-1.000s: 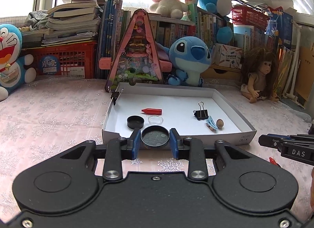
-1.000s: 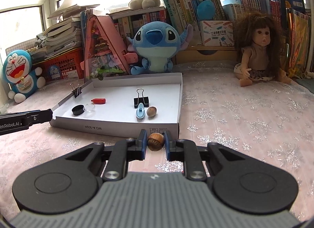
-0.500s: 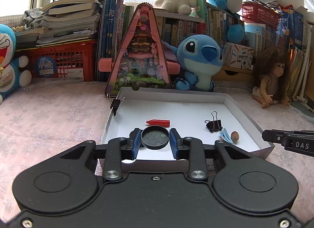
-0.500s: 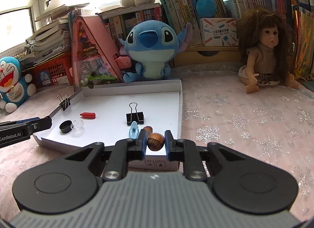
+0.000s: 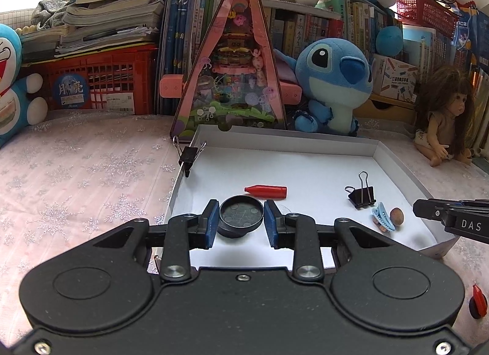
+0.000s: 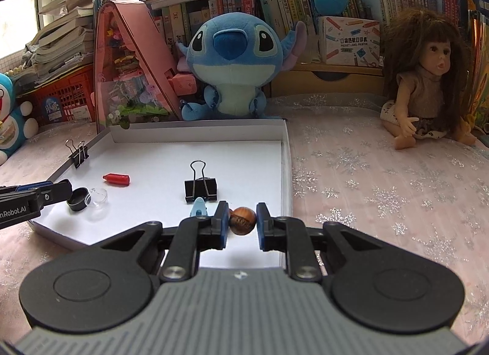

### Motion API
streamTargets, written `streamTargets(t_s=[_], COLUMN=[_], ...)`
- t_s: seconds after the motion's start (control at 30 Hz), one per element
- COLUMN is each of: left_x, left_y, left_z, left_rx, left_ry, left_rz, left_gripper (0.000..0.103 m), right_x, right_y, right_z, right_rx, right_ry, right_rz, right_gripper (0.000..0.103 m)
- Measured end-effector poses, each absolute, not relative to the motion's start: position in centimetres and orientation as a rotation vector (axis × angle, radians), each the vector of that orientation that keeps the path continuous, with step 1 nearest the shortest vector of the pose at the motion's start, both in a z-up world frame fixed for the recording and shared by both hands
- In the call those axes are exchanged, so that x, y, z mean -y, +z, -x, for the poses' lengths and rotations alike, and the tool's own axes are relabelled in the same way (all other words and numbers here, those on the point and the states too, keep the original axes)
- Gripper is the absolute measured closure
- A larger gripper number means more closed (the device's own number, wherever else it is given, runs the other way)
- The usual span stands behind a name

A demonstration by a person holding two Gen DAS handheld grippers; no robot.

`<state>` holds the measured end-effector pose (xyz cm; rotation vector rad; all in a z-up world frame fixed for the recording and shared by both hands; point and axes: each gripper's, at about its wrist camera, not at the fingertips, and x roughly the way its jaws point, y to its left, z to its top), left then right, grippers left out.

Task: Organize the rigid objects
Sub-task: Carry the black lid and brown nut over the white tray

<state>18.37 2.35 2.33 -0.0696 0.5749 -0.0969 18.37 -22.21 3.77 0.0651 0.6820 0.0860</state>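
Two grippers hang over a white cardboard tray (image 5: pixel 397 168) on a snowflake-print cloth; the left gripper (image 5: pixel 241 220) pinches a round black lid (image 5: pixel 241 213), hiding what lies beneath it; the right gripper (image 6: pixel 243 223) clamps a brown acorn-like nut (image 6: pixel 242 220), and a blue clip (image 6: pixel 198 207) is half-covered by its finger; a red cap (image 5: pixel 266 191) and black binder clip (image 5: pixel 362 195) rest in the tray; a clear dish (image 6: pixel 98 196) is barely discernible.
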Motion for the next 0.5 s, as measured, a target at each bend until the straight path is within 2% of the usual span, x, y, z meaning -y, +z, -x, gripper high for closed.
streamTargets(t_s=[0.5], left_x=[-2.0], left_y=[0.8], left_z=[-19.7], left_rx=[-0.608], left_ry=[-0.08], left_rz=[0.063], left_gripper=[0.073], right_x=[22.1], right_y=[2.5], right_z=[-20.3], right_rx=[-0.721], right_ry=[0.076], right_rz=[-0.059], right_gripper=[0.08])
